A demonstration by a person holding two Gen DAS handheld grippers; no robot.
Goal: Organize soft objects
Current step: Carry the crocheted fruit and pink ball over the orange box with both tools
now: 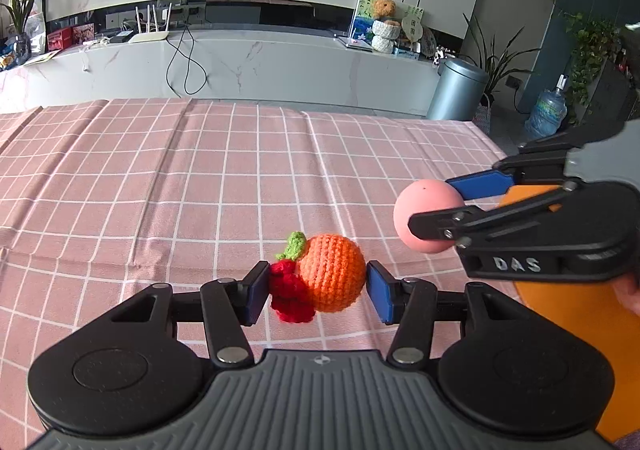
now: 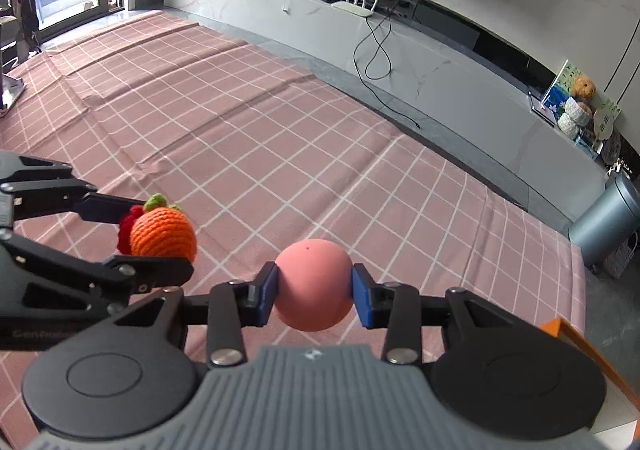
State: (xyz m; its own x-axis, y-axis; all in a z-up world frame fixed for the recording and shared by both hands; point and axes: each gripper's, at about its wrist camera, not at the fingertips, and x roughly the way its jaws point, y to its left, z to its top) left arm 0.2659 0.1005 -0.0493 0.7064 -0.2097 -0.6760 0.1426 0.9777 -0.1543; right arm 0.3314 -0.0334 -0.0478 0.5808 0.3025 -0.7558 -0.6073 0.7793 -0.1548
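In the left wrist view, I see the left hand-held gripper (image 1: 317, 292) closed on the crocheted orange fruit with a green yarn leaf and a red knitted cluster attached (image 1: 320, 278); one blue pad presses the red cluster and the other meets the orange body, so the soft yarn is held across its widest part, which I judge keeps it from slipping. The toy is lifted clear above the desk under its pink cloth with a white grid (image 1: 160, 189). At the right edge, the right hand-held gripper (image 1: 436, 209) holds the smooth pink foam-like ball (image 1: 424, 209) over an orange flat-sided container (image 1: 580, 314), of which only part shows; I judge that to be the collection point. In the right wrist view, the right hand-held gripper (image 2: 314, 288) has its blue pads against opposite sides of the pink ball (image 2: 314, 284), gripping it at its equator so that the round surface cannot roll out. The ball hangs above the cloth, and an orange rim (image 2: 580, 338) shows at the lower right. The left hand-held gripper (image 2: 160, 234) enters from the left, holding the crocheted fruit (image 2: 160, 234) just beside the ball but apart from it. I judge both soft items ready for deposit.
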